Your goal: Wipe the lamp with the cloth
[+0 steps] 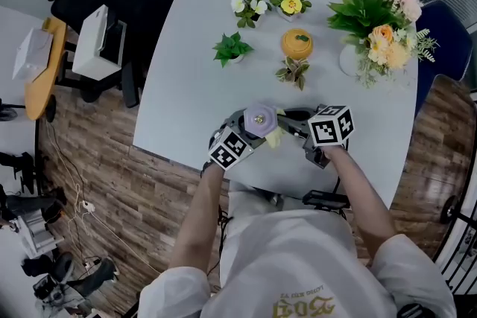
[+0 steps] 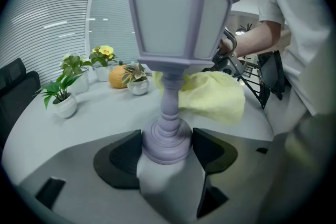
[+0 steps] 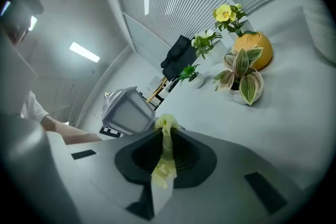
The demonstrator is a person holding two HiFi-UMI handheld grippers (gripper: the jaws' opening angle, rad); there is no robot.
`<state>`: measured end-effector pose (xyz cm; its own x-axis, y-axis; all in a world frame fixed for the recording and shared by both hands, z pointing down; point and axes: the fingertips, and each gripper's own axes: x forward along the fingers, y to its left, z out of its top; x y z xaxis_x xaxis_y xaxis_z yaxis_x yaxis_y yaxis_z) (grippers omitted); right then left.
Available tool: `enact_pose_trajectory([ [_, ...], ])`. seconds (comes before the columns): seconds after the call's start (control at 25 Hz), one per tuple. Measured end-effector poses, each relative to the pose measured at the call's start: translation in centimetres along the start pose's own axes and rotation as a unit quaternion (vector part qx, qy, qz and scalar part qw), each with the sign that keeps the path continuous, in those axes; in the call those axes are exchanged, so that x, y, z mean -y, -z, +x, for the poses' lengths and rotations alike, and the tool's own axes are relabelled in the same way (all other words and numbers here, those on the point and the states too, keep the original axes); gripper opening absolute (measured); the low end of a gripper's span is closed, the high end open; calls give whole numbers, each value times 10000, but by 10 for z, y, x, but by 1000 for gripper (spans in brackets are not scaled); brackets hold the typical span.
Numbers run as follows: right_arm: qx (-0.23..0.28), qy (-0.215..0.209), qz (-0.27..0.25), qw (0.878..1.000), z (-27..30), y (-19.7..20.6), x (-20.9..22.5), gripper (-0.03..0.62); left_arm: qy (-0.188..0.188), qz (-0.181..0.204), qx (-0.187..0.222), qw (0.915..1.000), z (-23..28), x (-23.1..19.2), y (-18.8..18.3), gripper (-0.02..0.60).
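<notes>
**Head view:** the lavender lantern-shaped lamp on a turned stem (image 1: 259,120) is seen at lower centre of frame, near the front edge of the white tabletop (image 1: 194,48), btwn the two marker cubes.

**L claw (image 2: 167,150):** jaws are closed against the round foot of the lamp, one pad each side. The lamp is held upright, long axis vertical, w/ the lantern head filling upper centre of the left gripper view. Whether the foot rests on the tabletop can't be told.

**R claw (image 3: 167,157):** jaws are pressed together on a fold of the pale yellow soft cloth (image 3: 164,162), w/ a tuft showing above the pads. In the left gripper view the rest of the cloth (image 2: 215,97) is seen bunched at centre right, just beside the stem under the lantern head. Contact w/ the stem looks likely but is not confirmed.

**Key relation:** in the right gripper view the lamp head (image 3: 126,110) lies left of centre, just beyond the jaw tips. The cloth sits low, at stem height, w/ the panes above it.

**Judgement:**
- Wiping is at an early stage.
- The next stroke prob. has to run along the vertical axis, stem up to panes.
- It is to be done by R claw only, since L claw is taken up as the fixed hold.

**Risk:** a sideways push high on the head would lever the lamp about the foot grip, so light pressure is advised.

**Not involved:** small potted plants (image 1: 232,48) and an orange round pot (image 1: 297,43) at upper centre of head view, well apart from the lamp.
</notes>
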<state>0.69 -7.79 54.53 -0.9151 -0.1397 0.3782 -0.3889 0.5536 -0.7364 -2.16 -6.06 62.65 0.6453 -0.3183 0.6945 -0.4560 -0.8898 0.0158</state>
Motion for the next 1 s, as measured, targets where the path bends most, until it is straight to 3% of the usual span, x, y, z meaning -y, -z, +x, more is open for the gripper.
enact_pose_trajectory([
  [0.48, -269, 20, -238, 9994, 12, -2, 3, 46, -20, 0, 49, 10000, 0, -1, -3, 299],
  [1.0, -706, 444, -512, 9952, 24, 9, 17, 46, -7, 10, 39, 10000, -1, 1, -3, 299],
])
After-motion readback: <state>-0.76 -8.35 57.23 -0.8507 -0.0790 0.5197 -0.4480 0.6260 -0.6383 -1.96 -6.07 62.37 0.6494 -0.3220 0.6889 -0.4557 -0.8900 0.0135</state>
